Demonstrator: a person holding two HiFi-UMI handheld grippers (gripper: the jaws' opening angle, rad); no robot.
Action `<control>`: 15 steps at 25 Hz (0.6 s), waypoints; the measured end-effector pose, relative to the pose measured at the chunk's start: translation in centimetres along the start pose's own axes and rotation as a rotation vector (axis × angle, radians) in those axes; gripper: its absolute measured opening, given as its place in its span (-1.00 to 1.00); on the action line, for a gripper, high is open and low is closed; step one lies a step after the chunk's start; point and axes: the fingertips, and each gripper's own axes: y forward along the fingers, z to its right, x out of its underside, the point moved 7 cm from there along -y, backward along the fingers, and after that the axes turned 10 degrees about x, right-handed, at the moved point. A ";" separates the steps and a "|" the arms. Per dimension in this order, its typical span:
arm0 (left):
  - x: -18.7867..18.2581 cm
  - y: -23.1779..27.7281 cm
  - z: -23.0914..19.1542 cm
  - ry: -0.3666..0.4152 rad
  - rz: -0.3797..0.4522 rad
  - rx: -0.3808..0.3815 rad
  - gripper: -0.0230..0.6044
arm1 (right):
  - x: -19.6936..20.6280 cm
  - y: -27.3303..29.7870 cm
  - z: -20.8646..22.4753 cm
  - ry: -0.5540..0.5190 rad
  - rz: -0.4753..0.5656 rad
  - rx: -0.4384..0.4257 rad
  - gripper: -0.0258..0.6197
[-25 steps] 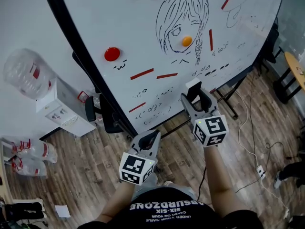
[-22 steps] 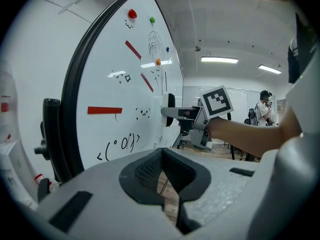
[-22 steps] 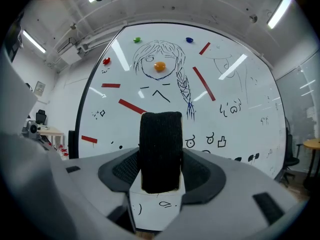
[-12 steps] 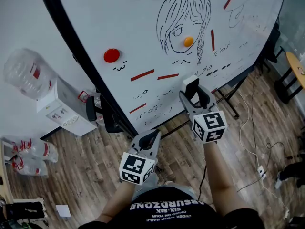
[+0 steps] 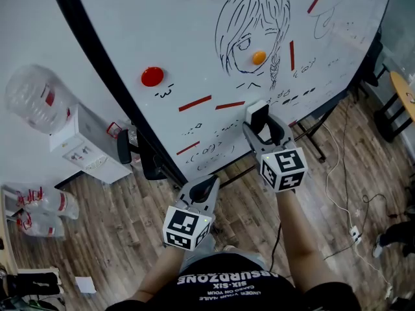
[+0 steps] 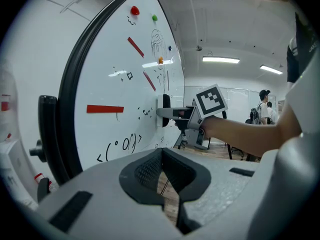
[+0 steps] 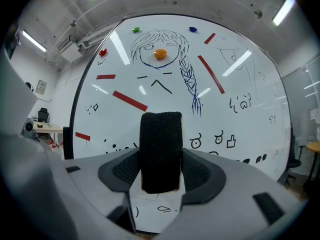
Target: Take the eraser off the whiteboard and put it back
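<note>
The whiteboard (image 5: 194, 44) filled most of what I could see. It stood in a dark frame on the wooden floor (image 5: 117, 238), with a water dispenser (image 5: 84, 148) beside its left edge. A pen drawing of a girl's head (image 5: 249, 31) took up the middle of the board, with red strips, doodles and a few round magnets scattered around it.

The person stood close in front with both arms out. The left gripper (image 5: 209, 181) hung low, near the board's bottom edge and well apart from the work. Its jaws were pressed together with nothing between them.

The right gripper (image 5: 261, 123) was raised and level, aimed square at the lower middle of the board. Its jaws were clenched on the eraser (image 5: 257, 111), a pad bearing on each side of the black felt block. The eraser sat just under a red strip (image 5: 229, 105) and below the orange magnet (image 5: 259, 57). From the side it looked to be touching the board or just off it; I could not tell which.

I judged that the task was in its middle, with the eraser gripped at the board face. Whether it was coming off or going back, this moment alone did not say. If it was coming off, the next move called for a straight pull away from the surface. If it was going back, the eraser needed pressing flat until it stuck. Only then should the jaws let go.
</note>
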 end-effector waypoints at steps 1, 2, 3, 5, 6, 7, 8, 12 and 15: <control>0.0 0.0 0.0 -0.001 0.000 0.000 -0.91 | 0.0 0.1 0.0 -0.002 -0.002 -0.001 -0.16; 0.0 0.1 0.0 -0.002 0.001 -0.001 -0.91 | 0.1 0.2 0.0 -0.003 -0.003 -0.001 -0.16; 0.0 0.1 -0.1 -0.003 0.002 -0.001 -0.91 | 0.1 0.2 0.0 -0.004 -0.004 -0.002 -0.16; 0.1 0.2 -0.1 -0.004 0.002 -0.002 -0.91 | 0.2 0.4 -0.1 -0.004 -0.006 0.000 -0.16; 0.1 0.2 -0.1 -0.005 0.002 -0.003 -0.91 | 0.2 0.4 -0.1 -0.003 -0.006 0.002 -0.16; 0.1 0.2 -0.1 -0.006 0.002 -0.003 -0.91 | 0.2 0.4 -0.1 -0.002 -0.006 0.003 -0.16; 0.1 0.2 -0.1 -0.007 0.001 -0.004 -0.91 | 0.2 0.5 -0.2 0.000 -0.006 0.004 -0.16; 0.1 0.3 0.0 -0.010 0.003 -0.004 -0.91 | 0.3 0.6 -0.2 -0.001 -0.011 0.008 -0.16; 0.1 0.3 0.0 -0.013 0.004 -0.004 -0.91 | 0.2 0.5 -0.2 -0.005 -0.013 0.007 -0.16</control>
